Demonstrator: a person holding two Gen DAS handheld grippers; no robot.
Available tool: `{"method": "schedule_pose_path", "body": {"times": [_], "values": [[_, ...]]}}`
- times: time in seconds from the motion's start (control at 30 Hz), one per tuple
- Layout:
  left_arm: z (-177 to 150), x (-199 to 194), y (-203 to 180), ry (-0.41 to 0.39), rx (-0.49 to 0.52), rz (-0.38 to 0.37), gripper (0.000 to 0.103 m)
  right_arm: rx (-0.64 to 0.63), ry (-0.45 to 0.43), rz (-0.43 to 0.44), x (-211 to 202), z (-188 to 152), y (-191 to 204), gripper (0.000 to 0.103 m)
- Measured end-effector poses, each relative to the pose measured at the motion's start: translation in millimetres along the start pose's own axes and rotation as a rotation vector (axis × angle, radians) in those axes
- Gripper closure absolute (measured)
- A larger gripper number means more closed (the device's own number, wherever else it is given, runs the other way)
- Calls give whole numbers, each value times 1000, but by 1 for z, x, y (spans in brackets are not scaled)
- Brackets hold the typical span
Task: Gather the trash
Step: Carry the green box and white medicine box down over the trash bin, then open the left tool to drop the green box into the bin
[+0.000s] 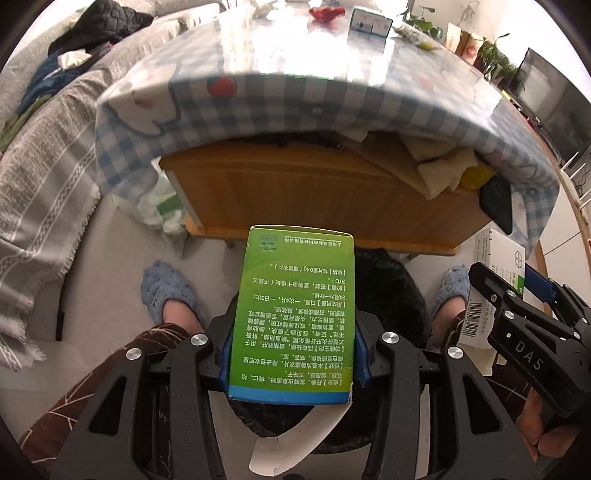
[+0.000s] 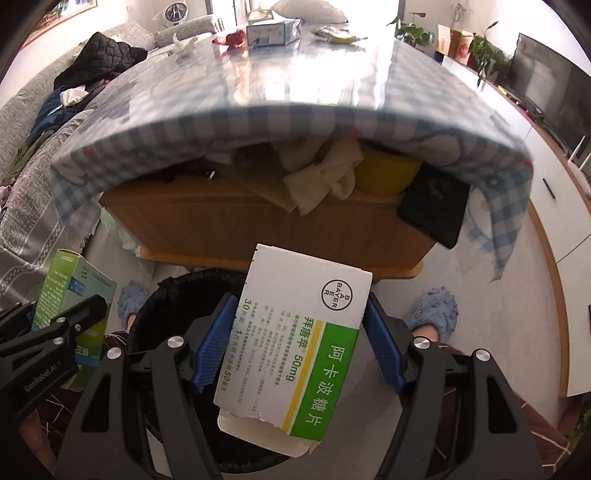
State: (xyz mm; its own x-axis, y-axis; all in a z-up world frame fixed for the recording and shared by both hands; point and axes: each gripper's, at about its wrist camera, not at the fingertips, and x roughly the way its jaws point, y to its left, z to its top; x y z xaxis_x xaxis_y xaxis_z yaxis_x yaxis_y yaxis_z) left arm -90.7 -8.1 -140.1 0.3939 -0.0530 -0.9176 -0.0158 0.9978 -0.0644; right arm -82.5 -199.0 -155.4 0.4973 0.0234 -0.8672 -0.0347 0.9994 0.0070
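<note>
My left gripper (image 1: pixel 293 354) is shut on a green medicine box (image 1: pixel 295 317), held over the black-lined trash bin (image 1: pixel 391 288) on the floor. My right gripper (image 2: pixel 299 339) is shut on a white and green Bayer medicine box (image 2: pixel 295 347), also above the bin (image 2: pixel 177 295). Each gripper shows in the other's view: the right one (image 1: pixel 524 332) at the right with its white box (image 1: pixel 491 280), the left one (image 2: pixel 55 332) at the left with the green box (image 2: pixel 70 299). Both boxes have torn open flaps.
A table with a blue checked cloth (image 1: pixel 295 110) stands ahead, with a red wrapper (image 1: pixel 327 14) and a tissue box (image 1: pixel 369 24) on top. A wooden shelf (image 2: pixel 258 225) below holds cloths, a yellow item and a black pouch. A sofa (image 1: pixel 44 166) is left. Slippered feet (image 1: pixel 166 291) flank the bin.
</note>
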Motion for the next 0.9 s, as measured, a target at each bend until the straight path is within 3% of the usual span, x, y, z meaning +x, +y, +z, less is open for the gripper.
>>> {"method": "schedule_pose_path", "body": {"times": [0.47,0.9], "values": [[-24,48,4,36,-27,32,56,-15,16,-1,18,-17,6,37],[-40,88,-17,39,-22,0,56,-9,10,-23,18,-23,-3,37]]}}
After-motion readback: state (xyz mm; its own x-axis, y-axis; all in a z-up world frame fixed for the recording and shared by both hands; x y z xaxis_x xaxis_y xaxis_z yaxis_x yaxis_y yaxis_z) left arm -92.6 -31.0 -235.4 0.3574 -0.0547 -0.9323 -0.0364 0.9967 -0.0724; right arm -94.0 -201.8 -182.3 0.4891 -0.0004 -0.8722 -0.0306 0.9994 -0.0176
